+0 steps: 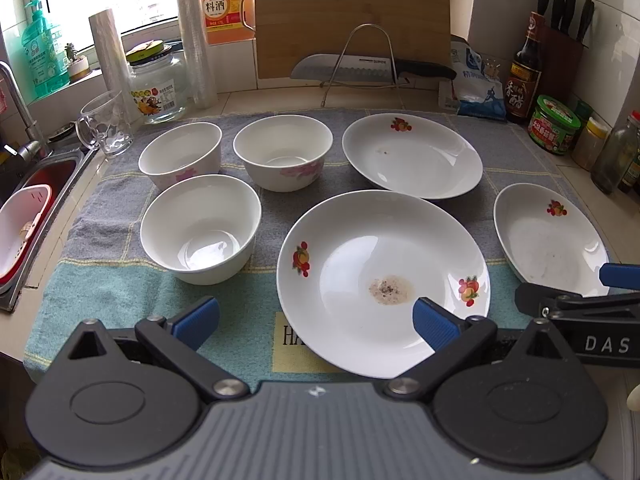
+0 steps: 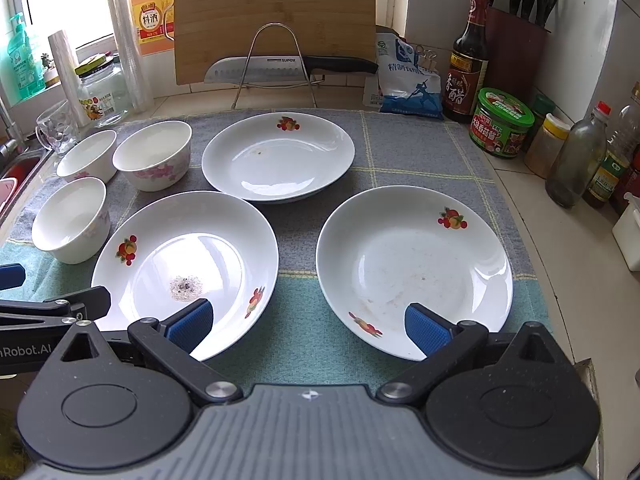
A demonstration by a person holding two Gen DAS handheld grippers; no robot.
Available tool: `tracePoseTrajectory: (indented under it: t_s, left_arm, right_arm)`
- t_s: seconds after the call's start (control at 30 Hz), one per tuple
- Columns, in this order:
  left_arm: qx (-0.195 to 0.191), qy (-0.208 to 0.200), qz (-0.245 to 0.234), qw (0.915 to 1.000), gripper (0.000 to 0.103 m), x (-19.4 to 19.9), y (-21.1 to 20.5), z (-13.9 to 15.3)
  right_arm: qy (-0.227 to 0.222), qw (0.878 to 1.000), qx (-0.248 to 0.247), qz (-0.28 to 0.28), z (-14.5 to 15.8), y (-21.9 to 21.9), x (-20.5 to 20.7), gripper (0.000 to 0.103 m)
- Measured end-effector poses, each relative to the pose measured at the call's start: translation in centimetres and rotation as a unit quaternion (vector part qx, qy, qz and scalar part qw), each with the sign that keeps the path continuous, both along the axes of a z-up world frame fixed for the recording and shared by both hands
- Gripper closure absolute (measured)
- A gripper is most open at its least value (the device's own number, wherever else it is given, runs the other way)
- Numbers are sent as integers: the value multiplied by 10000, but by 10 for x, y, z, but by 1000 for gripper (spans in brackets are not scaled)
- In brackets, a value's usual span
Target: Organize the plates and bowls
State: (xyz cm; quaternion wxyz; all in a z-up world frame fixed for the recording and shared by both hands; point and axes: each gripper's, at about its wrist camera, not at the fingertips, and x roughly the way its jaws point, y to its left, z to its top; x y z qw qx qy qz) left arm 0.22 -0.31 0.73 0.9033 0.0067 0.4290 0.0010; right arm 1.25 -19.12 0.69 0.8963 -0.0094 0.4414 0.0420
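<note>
Nothing stacked: three white porcelain bowls (image 1: 200, 228) and three fruit-print white plates (image 2: 412, 268) lie apart ahead of my empty, wide-open left gripper (image 1: 316, 320) and right gripper (image 2: 308, 324).

Two handheld black grippers with blue finger pads, seen from their own wrist cameras.

The left gripper (image 1: 316, 322) is built of matte black plastic: a ribbed dark grey central plate marked by a small white emblem, flanked by two rounded housings, each stamped with a raised circle. Angled black link arms are pinned with silver round-headed screws, and triangular cut-outs are seen at the outer corners. Its fingertips (image 1: 434, 326) are covered in ribbed blue pads. The right gripper (image 2: 308, 326) is made the same way, with the same blue pads (image 2: 426, 330). White lettering, partly cut off, is printed on each gripper's side where it appears in the other's view.
</note>
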Motion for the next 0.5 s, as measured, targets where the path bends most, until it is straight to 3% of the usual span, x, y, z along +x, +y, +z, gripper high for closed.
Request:
tracePoseTrajectory:
  t_s: [0.5]
  left_arm:
    - [25, -67, 11, 10000, 1, -1, -4, 1]
  right_arm:
    - [-33, 10000, -5, 7, 3, -3, 0, 0]
